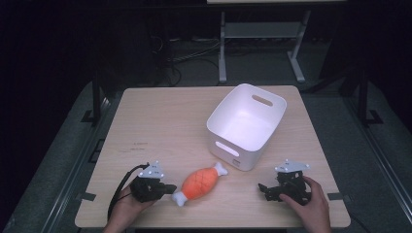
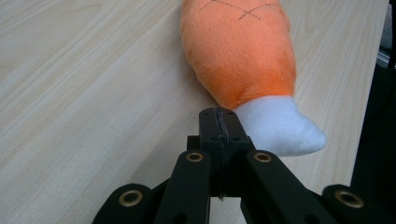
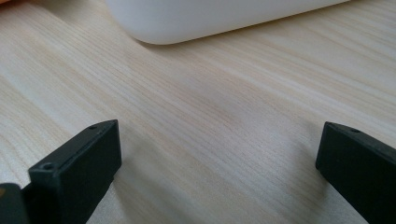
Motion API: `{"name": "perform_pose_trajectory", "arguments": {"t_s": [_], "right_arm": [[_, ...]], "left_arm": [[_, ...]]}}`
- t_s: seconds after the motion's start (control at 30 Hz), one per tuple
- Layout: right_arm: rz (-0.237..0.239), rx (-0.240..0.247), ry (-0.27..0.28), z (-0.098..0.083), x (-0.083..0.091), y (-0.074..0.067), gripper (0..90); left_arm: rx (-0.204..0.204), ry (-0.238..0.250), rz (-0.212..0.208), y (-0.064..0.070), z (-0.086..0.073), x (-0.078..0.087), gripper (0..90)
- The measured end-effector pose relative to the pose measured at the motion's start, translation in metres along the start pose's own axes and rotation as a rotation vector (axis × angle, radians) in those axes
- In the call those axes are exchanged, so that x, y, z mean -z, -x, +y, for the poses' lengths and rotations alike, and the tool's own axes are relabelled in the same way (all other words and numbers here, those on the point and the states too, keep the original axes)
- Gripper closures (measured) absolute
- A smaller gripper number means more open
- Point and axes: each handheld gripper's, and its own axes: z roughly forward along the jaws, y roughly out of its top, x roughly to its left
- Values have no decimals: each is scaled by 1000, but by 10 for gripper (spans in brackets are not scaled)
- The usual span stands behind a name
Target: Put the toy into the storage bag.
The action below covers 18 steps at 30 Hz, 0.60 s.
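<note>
Left tongs (image 1: pixel 167 188), black two-jaw tool with grey three-cornered plate on top, sit at about 7 o'clock on the light wooden desk (image 1: pixel 160 121), held in the person's left hand (image 1: pixel 127 206). Jaws pressed flat together, nothing between them; in the left gripper view the closed tips (image 2: pixel 219 122) lie just beside the white end of the toy, contact too close to call.

Orange plush drumstick toy with white bone ends (image 1: pixel 200 183) lies flat on the desk at 6 o'clock, tilted, one white end toward 7 o'clock next to the left tongs, other white end toward 1 o'clock, near the tub's front wall. Left gripper view: orange body with stitched cross marks (image 2: pixel 240 51) at 12 o'clock from the tips.

White plastic rectangular tub with slot handles (image 1: pixel 228 148) stands upright just right of centre, open side up.

Right tongs (image 1: pixel 263 189) at 5 o'clock, in the right hand (image 1: pixel 311 201), resting low at the desk. Jaws spread wide, bare wood between them, gripping nothing; tub's rounded corner (image 3: pixel 187 23) at 12 o'clock ahead, well apart.
</note>
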Motion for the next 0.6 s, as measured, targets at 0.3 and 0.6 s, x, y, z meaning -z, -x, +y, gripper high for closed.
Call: {"name": "perform_pose_trajectory", "arguments": {"t_s": [0.3,0.6], "right_arm": [[0,0,0,0,0,0,0],[0,-1,0,0,0,0,0]], "left_arm": [[19,11,70,-2,10,11,688],[74,8,92,-7,23,13,320]]}}
